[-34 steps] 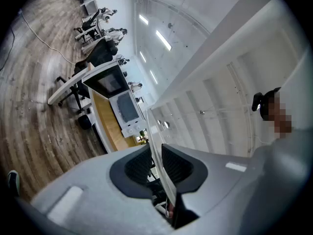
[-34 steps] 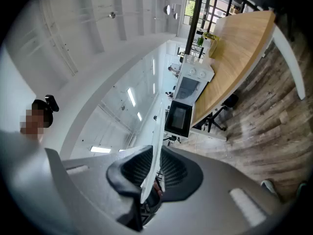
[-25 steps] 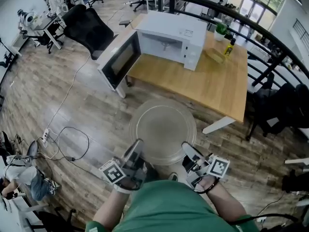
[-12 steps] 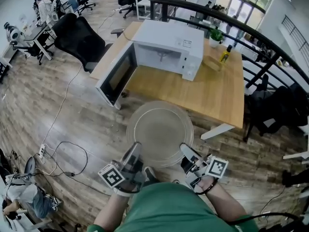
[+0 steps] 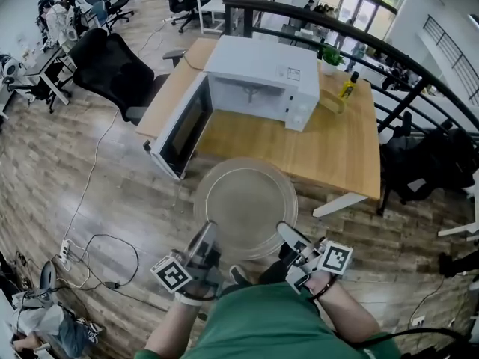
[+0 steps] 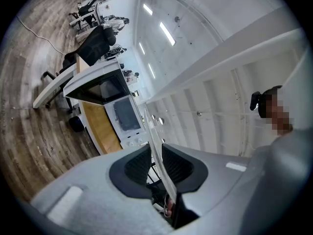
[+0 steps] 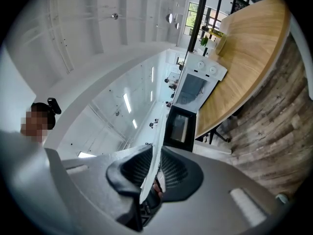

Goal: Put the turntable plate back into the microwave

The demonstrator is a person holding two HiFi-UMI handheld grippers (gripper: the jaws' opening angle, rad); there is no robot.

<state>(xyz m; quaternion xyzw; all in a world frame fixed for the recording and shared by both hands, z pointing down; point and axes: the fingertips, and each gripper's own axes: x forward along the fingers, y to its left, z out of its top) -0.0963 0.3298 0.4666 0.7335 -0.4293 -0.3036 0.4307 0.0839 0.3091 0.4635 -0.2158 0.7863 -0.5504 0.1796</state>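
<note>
Centrally, the plate (image 5: 245, 206), a round disc of clear glass, is held level above the floor (image 5: 112, 185), just before the near edge of the worktop (image 5: 337, 144). The left claw (image 5: 206, 234) is closed on the plate's near-left rim and the right claw (image 5: 286, 232) on its near-right rim. Each gripper view shows the thin glass edge pinched between both pads. The microwave (image 5: 262, 73) stands on the worktop with its door (image 5: 182, 126) swung wide to the left and its cavity facing the plate. A bottle (image 5: 348, 84) and a plant (image 5: 327, 51) stand at the worktop's far right. A chair (image 5: 112, 62) stands left of the worktop.
</note>
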